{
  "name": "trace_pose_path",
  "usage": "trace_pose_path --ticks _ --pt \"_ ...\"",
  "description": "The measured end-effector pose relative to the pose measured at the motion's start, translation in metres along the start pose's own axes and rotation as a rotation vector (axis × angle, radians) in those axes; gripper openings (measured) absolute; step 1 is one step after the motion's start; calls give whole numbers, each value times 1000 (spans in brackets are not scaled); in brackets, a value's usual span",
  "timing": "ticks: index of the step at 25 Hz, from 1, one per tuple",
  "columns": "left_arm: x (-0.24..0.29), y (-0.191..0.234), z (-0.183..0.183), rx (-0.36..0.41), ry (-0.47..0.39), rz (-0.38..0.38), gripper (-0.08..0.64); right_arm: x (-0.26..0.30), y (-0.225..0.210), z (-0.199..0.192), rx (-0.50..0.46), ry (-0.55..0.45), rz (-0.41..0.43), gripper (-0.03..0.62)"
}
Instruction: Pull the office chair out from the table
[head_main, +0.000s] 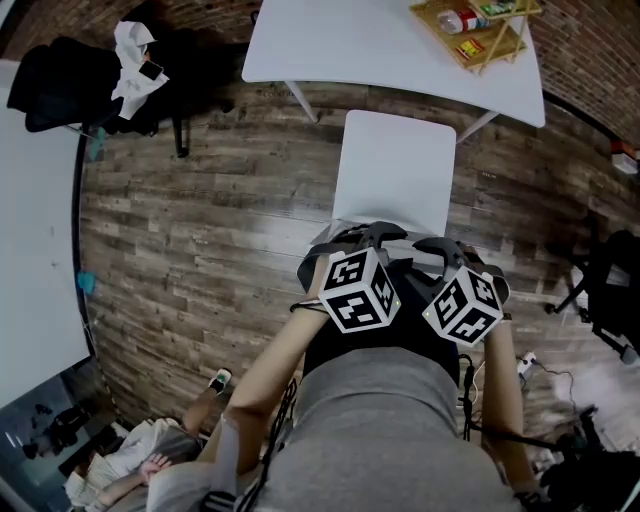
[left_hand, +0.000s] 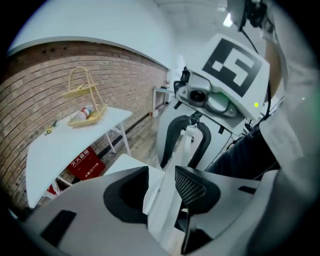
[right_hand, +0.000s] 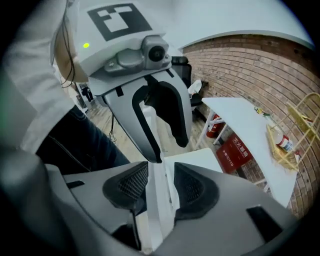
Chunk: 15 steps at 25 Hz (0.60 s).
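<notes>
A white rectangular table (head_main: 380, 45) carries a yellow wire basket (head_main: 485, 35) holding a bottle (head_main: 462, 20). Its slanted legs (head_main: 303, 102) flank the chair on the wood-plank floor (head_main: 200, 220). The office chair (head_main: 395, 170), smooth white with a flat squarish seat, stands just in front of the table edge. The left gripper (left_hand: 161, 187) and right gripper (right_hand: 160, 187) are both wide open, with ribbed black pads (right_hand: 192, 189) on either side of the thin backrest (left_hand: 159, 207), not clamping it.

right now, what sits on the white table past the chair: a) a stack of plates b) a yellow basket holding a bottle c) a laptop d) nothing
b: a yellow basket with a bottle in it stands near one end of the table.
</notes>
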<state>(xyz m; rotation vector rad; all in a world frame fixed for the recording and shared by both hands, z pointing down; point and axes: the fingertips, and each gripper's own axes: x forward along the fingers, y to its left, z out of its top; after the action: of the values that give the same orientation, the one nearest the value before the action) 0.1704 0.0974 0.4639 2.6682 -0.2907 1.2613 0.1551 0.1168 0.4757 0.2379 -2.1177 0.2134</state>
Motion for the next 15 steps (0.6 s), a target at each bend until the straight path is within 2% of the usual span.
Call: trace_pose_path --ticks 2,4,6,9,12,15 --pt "-12 17 13 -28 -48 51 170 -13 -17 11 37 -69 -63 149" --pt "-22 35 21 -37 -83 118 150 -27 -42 20 72 -132 -181 57" --pt "-33 51 30 -60 -136 183 84 -39 -65 27 105 -188 -301 34" --pt "-50 71 44 -109 -230 264 49 -58 -89 38 192 -287 -431 25" --pt "-63 85 53 -144 -298 342 31 -75 -101 50 306 -401 -502 19" --pt "-72 93 60 -179 -350 391 26 -86 -110 60 391 -501 -536 17"
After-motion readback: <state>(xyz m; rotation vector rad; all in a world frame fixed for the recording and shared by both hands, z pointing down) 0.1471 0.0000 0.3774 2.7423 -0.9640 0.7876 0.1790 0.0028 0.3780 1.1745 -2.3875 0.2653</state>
